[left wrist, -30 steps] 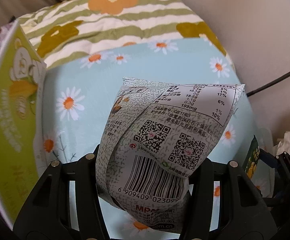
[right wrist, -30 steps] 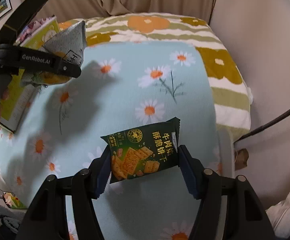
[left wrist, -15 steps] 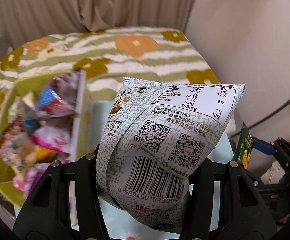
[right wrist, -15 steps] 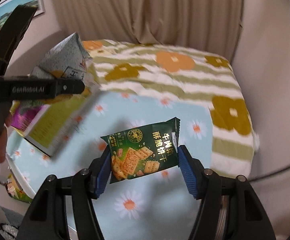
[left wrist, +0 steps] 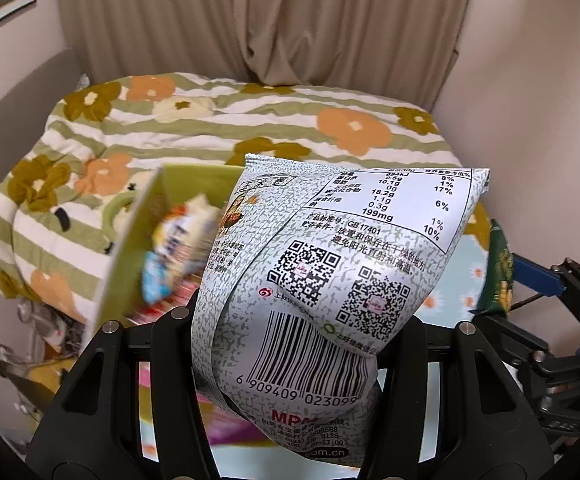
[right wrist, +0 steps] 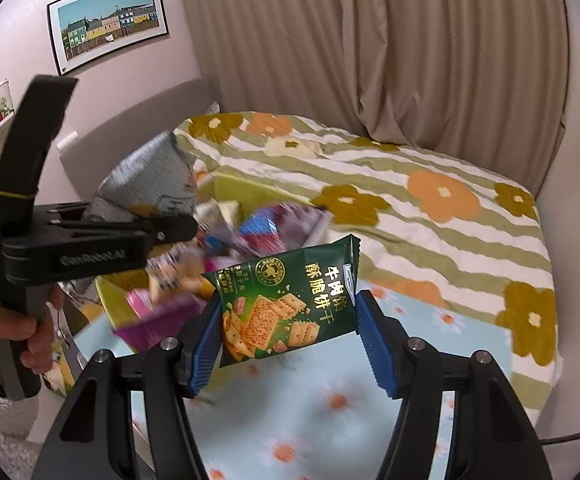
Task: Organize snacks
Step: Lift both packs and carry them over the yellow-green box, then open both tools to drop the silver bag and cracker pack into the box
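Observation:
My left gripper point(left wrist: 290, 364) is shut on a grey-white snack bag point(left wrist: 330, 280) with a barcode and QR codes, held in the air; it also shows in the right wrist view point(right wrist: 146, 184). My right gripper point(right wrist: 286, 328) is shut on a green cracker packet point(right wrist: 286, 300), whose edge shows in the left wrist view point(left wrist: 500, 272). A green and purple snack box point(left wrist: 130, 248), full of several wrapped snacks, lies below and left of the grey bag; in the right wrist view the box point(right wrist: 158, 316) sits just beyond the cracker packet.
A bed with a green-striped flowered quilt point(left wrist: 282, 128) lies behind. A light blue daisy cloth point(right wrist: 330, 420) covers the surface below. Beige curtains point(right wrist: 410, 40) hang at the back. A framed picture point(right wrist: 106, 20) hangs on the left wall.
Both grippers have lifted and tilted up with their packets still held. The snack box now lies nearer, under the left gripper, and more of the bed, curtain and wall shows.

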